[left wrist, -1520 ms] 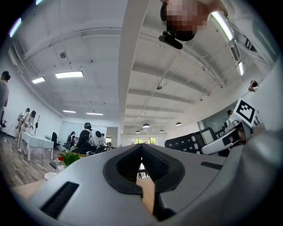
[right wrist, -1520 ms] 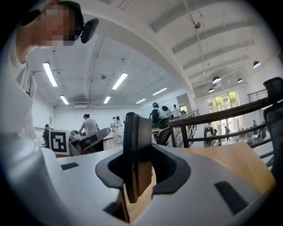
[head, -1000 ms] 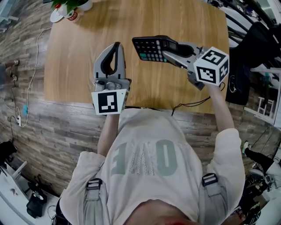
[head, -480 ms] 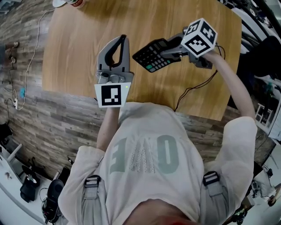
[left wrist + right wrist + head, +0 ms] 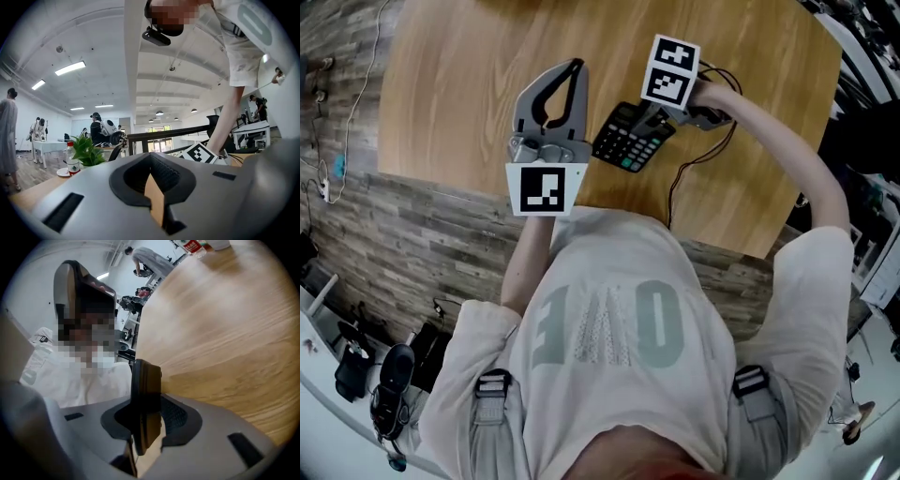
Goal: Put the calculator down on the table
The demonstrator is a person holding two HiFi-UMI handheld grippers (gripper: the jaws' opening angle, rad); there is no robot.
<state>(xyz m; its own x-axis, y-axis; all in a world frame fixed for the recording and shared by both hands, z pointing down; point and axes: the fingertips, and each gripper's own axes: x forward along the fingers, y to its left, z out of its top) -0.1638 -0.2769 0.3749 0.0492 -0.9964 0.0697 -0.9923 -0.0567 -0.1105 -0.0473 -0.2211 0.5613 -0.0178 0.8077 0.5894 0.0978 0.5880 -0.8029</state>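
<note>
A black calculator (image 5: pixel 633 139) with a green key hangs tilted low over the wooden table (image 5: pixel 459 84), near its front edge. My right gripper (image 5: pixel 650 120) is shut on its far end and points down at the table. In the right gripper view the calculator (image 5: pixel 145 399) stands edge-on between the pads, with the tabletop (image 5: pixel 225 324) close behind. I cannot tell whether it touches the wood. My left gripper (image 5: pixel 573 67) is held level to its left, fingertips together, with nothing in it. In its own view the left gripper (image 5: pixel 154 185) shows only a thin sliver of wood between the jaws.
A black cable (image 5: pixel 689 169) runs across the table from the right gripper toward the front edge. A potted plant (image 5: pixel 86 150) and a bottle (image 5: pixel 71 158) stand at the table's far end. Several people and desks are in the room beyond.
The right gripper has dropped and tipped downward, bringing the calculator from high over the table to just above its front part. The left gripper has sunk a little.
</note>
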